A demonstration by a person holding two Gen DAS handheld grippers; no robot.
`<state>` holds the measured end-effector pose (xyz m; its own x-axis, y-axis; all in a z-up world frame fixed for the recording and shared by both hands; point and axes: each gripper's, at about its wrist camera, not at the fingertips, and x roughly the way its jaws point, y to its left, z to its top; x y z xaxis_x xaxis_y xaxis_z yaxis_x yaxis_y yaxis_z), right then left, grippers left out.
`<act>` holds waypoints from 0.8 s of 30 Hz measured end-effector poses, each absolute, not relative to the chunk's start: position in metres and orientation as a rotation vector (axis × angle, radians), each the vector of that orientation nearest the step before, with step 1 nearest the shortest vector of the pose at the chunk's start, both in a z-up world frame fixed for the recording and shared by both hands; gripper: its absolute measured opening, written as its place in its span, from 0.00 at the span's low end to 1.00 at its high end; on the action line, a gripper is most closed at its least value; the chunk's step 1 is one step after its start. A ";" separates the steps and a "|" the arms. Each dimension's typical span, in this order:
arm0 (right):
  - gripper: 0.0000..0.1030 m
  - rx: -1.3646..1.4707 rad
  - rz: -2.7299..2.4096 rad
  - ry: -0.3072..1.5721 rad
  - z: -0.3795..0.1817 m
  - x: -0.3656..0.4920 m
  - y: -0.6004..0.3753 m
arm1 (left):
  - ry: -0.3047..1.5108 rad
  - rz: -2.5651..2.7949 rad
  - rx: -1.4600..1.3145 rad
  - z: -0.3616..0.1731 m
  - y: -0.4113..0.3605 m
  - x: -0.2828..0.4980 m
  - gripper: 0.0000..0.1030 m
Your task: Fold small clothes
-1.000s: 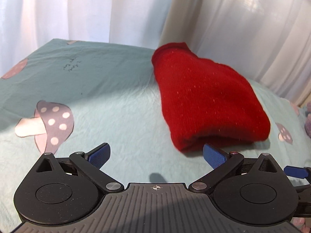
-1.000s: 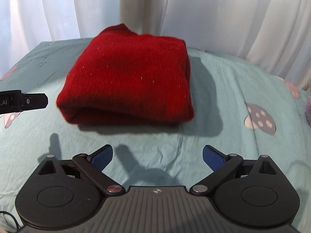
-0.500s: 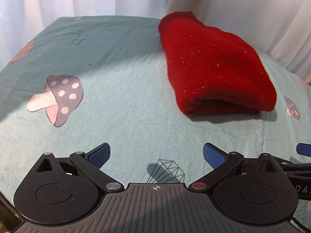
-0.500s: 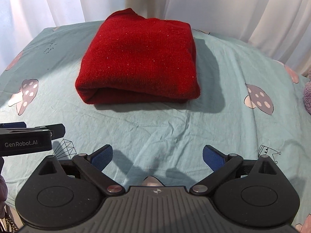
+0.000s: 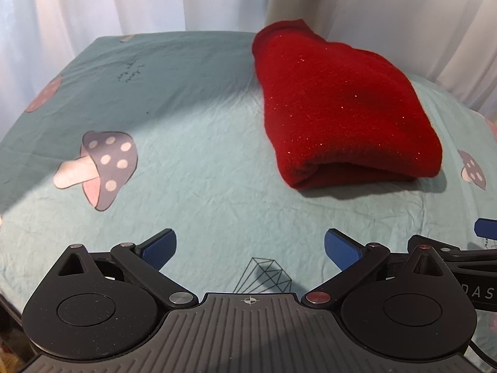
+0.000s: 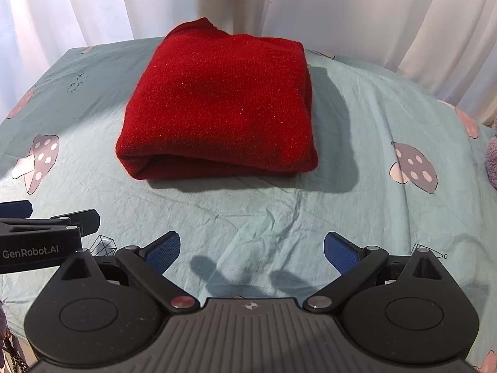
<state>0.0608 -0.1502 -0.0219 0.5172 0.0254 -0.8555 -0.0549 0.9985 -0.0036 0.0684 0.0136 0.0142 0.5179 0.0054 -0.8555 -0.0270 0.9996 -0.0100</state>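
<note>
A red knitted garment [image 5: 338, 108] lies folded into a thick rectangle on the teal mushroom-print sheet [image 5: 192, 143]; it also shows in the right wrist view [image 6: 220, 102]. My left gripper [image 5: 250, 251] is open and empty, well short of the garment's near folded edge and to its left. My right gripper [image 6: 251, 250] is open and empty, straight in front of the garment with bare sheet between. Each gripper's side shows at the edge of the other's view.
White curtains [image 6: 341, 6] hang close behind the bed. The sheet's far edge [image 5: 174, 35] drops off near the curtain. A purple fuzzy item [image 6: 490, 161] lies at the right edge of the bed.
Both grippers have drawn back and up from the folded garment, which now lies farther off. The garment has stayed folded in place.
</note>
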 end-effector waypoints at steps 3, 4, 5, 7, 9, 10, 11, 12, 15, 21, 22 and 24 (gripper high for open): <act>0.96 -0.037 0.050 1.028 -0.022 0.061 -0.151 | 1.029 0.025 -0.016 0.014 0.011 0.070 1.00; 0.96 -0.037 0.050 1.029 -0.022 0.061 -0.152 | 1.030 0.027 -0.014 0.014 0.010 0.071 1.00; 0.96 -0.036 0.051 1.031 -0.022 0.061 -0.153 | 1.032 0.028 -0.013 0.014 0.010 0.071 1.00; 0.96 -0.033 0.051 1.033 -0.022 0.061 -0.153 | 1.035 0.023 -0.015 0.013 0.009 0.072 1.00; 0.96 -0.031 0.047 1.035 -0.022 0.061 -0.154 | 1.037 0.021 -0.009 0.013 0.007 0.073 1.00; 0.96 -0.031 0.047 1.036 -0.022 0.061 -0.155 | 1.038 0.021 -0.006 0.012 0.006 0.073 1.00; 0.96 -0.029 0.046 1.037 -0.022 0.062 -0.155 | 1.039 0.019 -0.003 0.012 0.006 0.074 1.00; 0.96 -0.028 0.046 1.037 -0.022 0.062 -0.155 | 1.041 0.018 -0.002 0.012 0.006 0.074 1.00; 0.96 -0.031 0.048 1.035 -0.021 0.062 -0.155 | 1.042 0.017 -0.004 0.012 0.005 0.075 1.00; 0.96 -0.032 0.046 1.030 -0.019 0.063 -0.154 | 1.040 0.021 0.002 0.013 0.005 0.075 1.00; 0.96 -0.033 0.045 1.031 -0.019 0.063 -0.154 | 1.039 0.023 0.005 0.013 0.006 0.076 1.00; 0.96 -0.034 0.044 1.032 -0.019 0.063 -0.155 | 1.038 0.026 0.006 0.014 0.006 0.076 1.00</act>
<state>0.0633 -0.1545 -0.0189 0.5126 0.0206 -0.8584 -0.0531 0.9986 -0.0078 0.0759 0.0059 0.0142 0.5079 0.0245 -0.8610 -0.0188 0.9997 0.0174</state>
